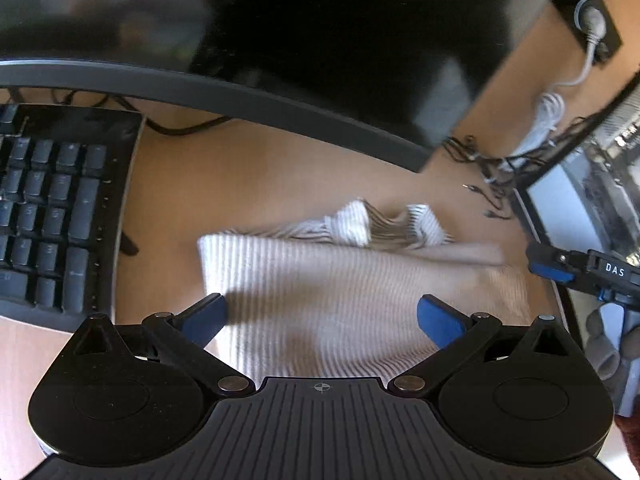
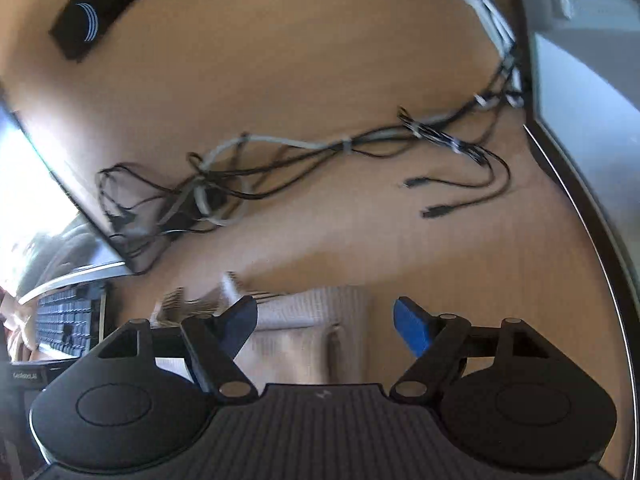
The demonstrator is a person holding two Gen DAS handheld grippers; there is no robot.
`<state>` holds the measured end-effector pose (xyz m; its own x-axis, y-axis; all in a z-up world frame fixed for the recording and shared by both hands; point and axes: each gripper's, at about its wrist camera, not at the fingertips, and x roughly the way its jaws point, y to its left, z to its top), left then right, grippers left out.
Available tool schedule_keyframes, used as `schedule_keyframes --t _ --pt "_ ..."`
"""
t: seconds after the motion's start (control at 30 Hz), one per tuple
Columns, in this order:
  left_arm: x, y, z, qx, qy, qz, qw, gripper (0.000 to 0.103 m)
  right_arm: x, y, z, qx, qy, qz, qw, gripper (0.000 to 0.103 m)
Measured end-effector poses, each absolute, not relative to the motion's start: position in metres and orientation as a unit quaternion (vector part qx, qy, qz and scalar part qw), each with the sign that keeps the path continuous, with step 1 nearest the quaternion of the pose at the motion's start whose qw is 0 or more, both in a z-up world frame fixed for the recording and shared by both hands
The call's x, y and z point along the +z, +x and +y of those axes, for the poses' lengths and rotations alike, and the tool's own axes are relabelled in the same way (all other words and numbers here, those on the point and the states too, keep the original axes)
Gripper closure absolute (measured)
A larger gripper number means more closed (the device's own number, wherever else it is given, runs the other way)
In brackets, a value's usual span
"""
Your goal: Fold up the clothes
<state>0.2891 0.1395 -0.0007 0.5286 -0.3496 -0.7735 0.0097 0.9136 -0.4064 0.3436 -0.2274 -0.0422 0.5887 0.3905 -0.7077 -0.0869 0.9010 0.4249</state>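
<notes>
Light wood desk (image 1: 172, 200) w/ computer gear around the edges: a black keyboard (image 1: 52, 216) on the left in the left wrist view, a dark curved monitor (image 1: 304, 40) across the back, a tangle of black and grey cables (image 2: 280, 160) on the bare wood toward the right, plus a white coiled cable (image 1: 550, 116) running up to a plug in a black desk socket (image 1: 592, 24). The striped garment (image 1: 320, 280), pale w/ thin stripes, lies flat on the desk in front of the monitor, roughly a folded rectangle; 2 cuffed ends are bunched at its far edge, blurred. Left gripper (image 1: 322, 316) hangs over the near part of the cloth, its 2 blue-padded fingers (image 1: 438, 318) spread wide, nothing between the pads, not pinching the fabric. Right gripper (image 2: 326, 326) sits at the garment's right side; in its own view the blue fingers are apart w/ the cloth's edge showing below and between them, pads not pressing on it. In the left wrist view the right gripper's tip shows at the right edge, just beside the cloth, w/ a gloved hand (image 1: 608, 344) behind it. Both views are motion-blurred, so whether the cloth is 1 layer or more I can't tell.
</notes>
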Motion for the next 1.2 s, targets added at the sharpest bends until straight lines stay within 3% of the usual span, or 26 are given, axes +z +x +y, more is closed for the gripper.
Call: schedule_keyframes --t 0.33,0.47,0.63,0.83,1.0,1.2 --pt "-0.016 0.308 0.145 -0.085 -0.187 0.484 0.851 0.0 -0.077 0.364 -0.199 0.194 0.171 0.476 0.841 0.026" --pt "-0.017 0.319 0.141 -0.097 -0.184 0.47 0.858 0.0 -0.078 0.38 -0.184 0.222 0.147 0.477 0.838 0.059" --pt "-0.021 0.338 0.125 -0.126 -0.151 0.446 0.873 0.003 -0.079 0.397 -0.166 0.252 0.114 0.48 0.832 0.073" --pt "0.003 0.332 0.141 -0.118 -0.191 0.422 0.878 0.006 -0.045 0.368 -0.159 0.272 0.06 0.436 0.856 0.079" --pt "0.035 0.282 0.179 -0.107 -0.229 0.401 0.88 0.003 -0.002 0.31 -0.158 0.312 0.019 0.387 0.867 0.083" --pt "0.053 0.231 0.204 -0.094 -0.238 0.408 0.876 0.001 0.004 0.232 -0.159 0.353 -0.034 0.411 0.84 0.085"
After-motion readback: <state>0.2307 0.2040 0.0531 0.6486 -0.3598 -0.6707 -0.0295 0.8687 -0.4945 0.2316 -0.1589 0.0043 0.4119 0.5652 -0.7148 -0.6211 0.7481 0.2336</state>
